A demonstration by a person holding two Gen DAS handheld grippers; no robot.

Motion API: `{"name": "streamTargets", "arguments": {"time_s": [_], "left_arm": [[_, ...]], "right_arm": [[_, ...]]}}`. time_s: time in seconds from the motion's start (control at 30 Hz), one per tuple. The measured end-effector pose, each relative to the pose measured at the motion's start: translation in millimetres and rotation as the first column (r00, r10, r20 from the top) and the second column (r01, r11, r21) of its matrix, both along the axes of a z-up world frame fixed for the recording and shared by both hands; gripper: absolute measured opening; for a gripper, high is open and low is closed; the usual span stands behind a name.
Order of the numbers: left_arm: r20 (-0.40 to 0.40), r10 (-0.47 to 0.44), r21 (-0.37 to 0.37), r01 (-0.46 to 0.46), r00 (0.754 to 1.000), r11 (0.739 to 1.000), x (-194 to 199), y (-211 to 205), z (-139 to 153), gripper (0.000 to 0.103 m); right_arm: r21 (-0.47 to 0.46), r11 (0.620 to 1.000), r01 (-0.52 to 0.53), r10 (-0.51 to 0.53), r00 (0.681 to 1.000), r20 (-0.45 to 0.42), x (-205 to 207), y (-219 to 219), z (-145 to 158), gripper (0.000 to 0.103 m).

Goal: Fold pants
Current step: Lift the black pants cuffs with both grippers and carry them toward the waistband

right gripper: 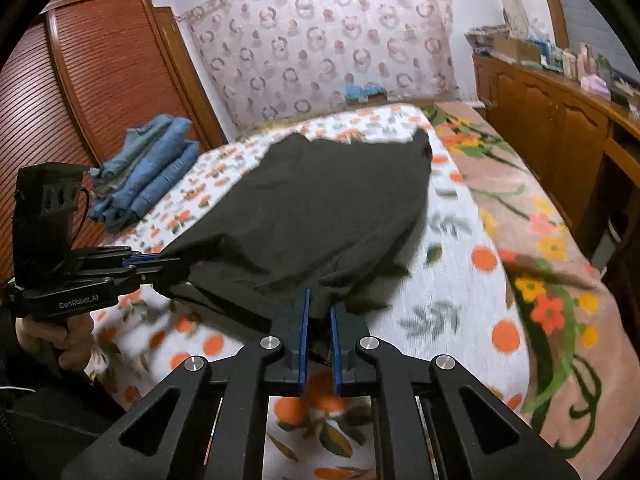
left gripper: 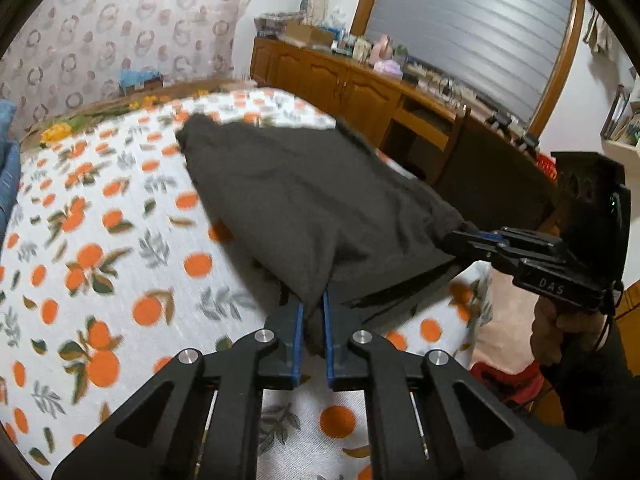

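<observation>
Dark grey soft cloth pants (left gripper: 304, 204) on orange-print bed (left gripper: 100, 240): light, limp, sagging. Near edge pinched by left gripper (left gripper: 313, 304) and right gripper (right gripper: 319, 300), jaws closed on corners.

Dark charcoal fabric pants (left gripper: 304, 200) lying on a white bedsheet printed with oranges (left gripper: 100, 240)

Folded blue denim jeans (right gripper: 156, 176) are showing at the bed's left edge; a pink floral blanket (right gripper: 540, 240) is covering its right edge; blue pads are lining black grippers.
</observation>
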State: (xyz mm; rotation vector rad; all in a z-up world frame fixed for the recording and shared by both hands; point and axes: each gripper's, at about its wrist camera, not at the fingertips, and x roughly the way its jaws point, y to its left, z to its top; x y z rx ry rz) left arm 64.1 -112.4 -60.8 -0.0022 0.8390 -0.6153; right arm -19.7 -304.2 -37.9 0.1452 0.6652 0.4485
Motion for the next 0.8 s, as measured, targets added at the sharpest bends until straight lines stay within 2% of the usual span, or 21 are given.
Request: {"name": "streamTargets", "arguments": {"time_s": [0.33,0.63,0.8], "left_arm": [[0.173,0.036,-0.072,-0.024,0.984,0.997,1.4,23.2,85.5,0.008],[0.304,0.089,-0.11,-0.058,0.948,0.992,-8.8,53.8,155.3,0.008],[0.343,0.124,-0.094,-0.097,0.931,0.991,-7.5,68.3,174.0,0.008]], "right_arm": [[-0.02,0.999,-0.037,0.04,0.981,0.191,-1.9,10.7,76.3,0.008],[-0.066,0.993,-0.101,0.118,0.929,0.351,-11.8,31.5,145.9,0.008],[-0.092,0.984,-0.151,0.176,0.898,0.403,-12.1,47.8,167.5,0.008]]}}
